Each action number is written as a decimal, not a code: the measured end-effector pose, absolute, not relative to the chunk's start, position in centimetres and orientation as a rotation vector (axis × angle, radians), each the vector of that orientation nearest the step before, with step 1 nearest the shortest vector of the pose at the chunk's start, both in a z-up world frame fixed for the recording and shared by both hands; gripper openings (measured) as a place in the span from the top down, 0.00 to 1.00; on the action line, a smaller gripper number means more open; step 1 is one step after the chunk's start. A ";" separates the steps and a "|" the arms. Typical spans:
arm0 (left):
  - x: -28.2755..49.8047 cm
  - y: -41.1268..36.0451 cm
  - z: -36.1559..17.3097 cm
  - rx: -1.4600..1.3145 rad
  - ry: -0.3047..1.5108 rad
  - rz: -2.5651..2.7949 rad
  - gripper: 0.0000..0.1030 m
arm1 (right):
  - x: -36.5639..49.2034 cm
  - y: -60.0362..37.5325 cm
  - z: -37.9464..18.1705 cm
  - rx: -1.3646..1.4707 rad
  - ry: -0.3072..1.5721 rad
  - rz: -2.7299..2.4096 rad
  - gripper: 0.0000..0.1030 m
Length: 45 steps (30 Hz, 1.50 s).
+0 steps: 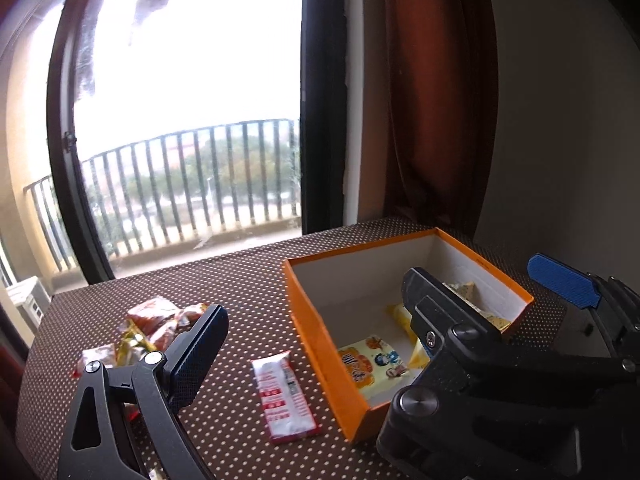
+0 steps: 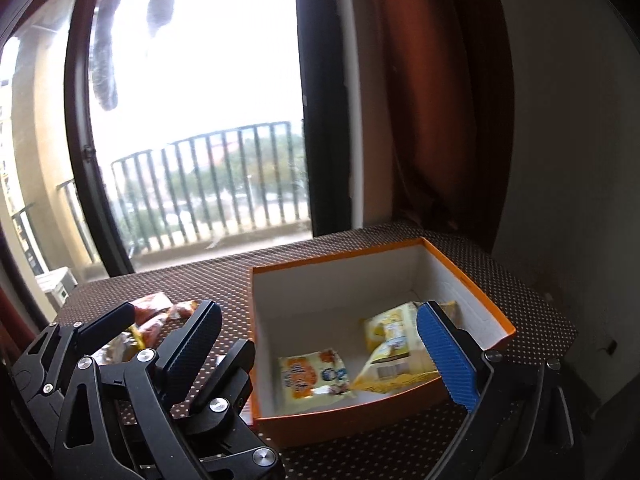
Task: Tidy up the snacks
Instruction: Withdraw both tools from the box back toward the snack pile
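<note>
An orange box (image 1: 320, 332) with a white inside stands open on the dotted brown table; it also shows in the right wrist view (image 2: 472, 280). Yellow snack packets (image 2: 312, 376) lie inside it, also seen from the left wrist (image 1: 372, 360). A red and white packet (image 1: 286, 396) lies on the table left of the box. A pile of orange and gold wrapped snacks (image 1: 152, 324) lies further left. My left gripper (image 1: 316, 320) is open and empty, its fingers astride the red packet and the box's left wall. My right gripper (image 2: 320, 340) is open and empty over the box.
The table (image 1: 248, 272) stands against a large window with a balcony railing behind. A brown curtain (image 1: 432, 100) hangs at the back right, next to a pale wall. The left gripper's fingers (image 2: 108, 320) show at the lower left of the right wrist view.
</note>
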<state>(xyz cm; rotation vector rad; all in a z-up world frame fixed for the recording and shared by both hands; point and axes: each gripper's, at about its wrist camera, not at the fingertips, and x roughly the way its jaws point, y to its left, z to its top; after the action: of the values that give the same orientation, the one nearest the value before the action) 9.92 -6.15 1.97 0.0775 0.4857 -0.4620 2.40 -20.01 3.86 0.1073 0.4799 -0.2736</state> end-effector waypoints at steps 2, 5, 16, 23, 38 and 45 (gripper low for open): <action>9.5 -5.1 2.0 0.062 0.483 -0.450 0.06 | 2.0 -18.9 4.0 0.094 0.468 -0.260 0.03; 9.1 -3.5 1.9 0.044 0.483 -0.420 0.06 | 1.7 -17.4 3.9 0.084 0.455 -0.234 0.03; 8.6 1.5 -2.2 -0.023 0.534 -0.302 0.06 | 2.0 -12.8 0.8 0.053 0.455 -0.115 0.03; 8.6 4.3 -5.1 -0.058 0.522 -0.158 0.06 | 3.4 -10.0 -2.6 0.044 0.446 -0.014 0.03; 7.3 7.2 -11.0 -0.080 0.596 0.057 0.06 | 5.1 -6.6 -8.6 0.058 0.520 0.071 0.07; 6.8 8.2 -14.0 -0.113 0.672 0.137 0.06 | 5.8 -5.8 -11.6 0.032 0.608 0.075 0.08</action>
<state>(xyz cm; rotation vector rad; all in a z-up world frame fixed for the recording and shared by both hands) 6.82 8.21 -14.03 -0.1134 0.6720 0.1372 5.78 -5.77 -11.57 0.0319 0.6085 0.0750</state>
